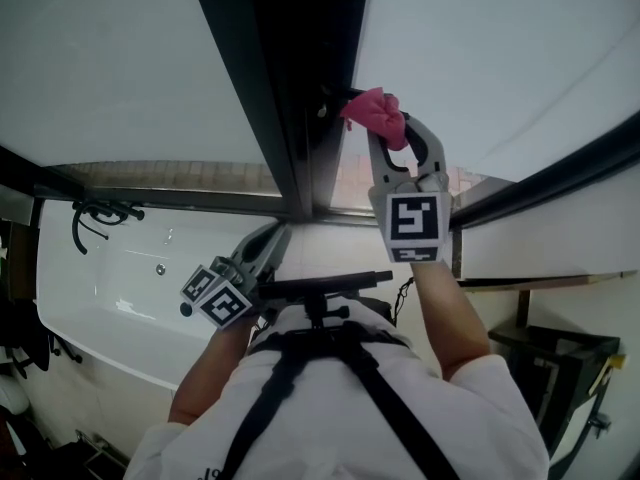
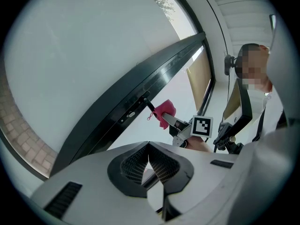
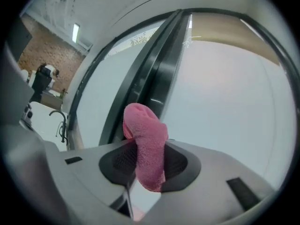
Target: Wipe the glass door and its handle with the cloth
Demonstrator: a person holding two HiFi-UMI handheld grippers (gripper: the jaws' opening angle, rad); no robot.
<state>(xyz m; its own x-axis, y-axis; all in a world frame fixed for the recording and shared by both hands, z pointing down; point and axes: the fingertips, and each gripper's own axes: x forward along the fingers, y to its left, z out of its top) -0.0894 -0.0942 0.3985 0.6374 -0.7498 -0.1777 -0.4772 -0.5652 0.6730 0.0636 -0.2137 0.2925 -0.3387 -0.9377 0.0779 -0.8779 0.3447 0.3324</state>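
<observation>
Right gripper (image 1: 388,133) raised, upper centre of head view, jaws clenched on pink cloth (image 1: 376,113). Cloth bunch sits against dark handle (image 2: 150,106) at edge of glass door (image 1: 480,48). Left gripper (image 1: 262,248) low, left of centre, jaws pressed together, nothing between.

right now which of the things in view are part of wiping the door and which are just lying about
In the job:
pink cloth, clamped in the right gripper
glass door
dark handle, right at the cloth

Just about:
white basin
black tap
left gripper, shut on nothing, held low by the person's body
</observation>
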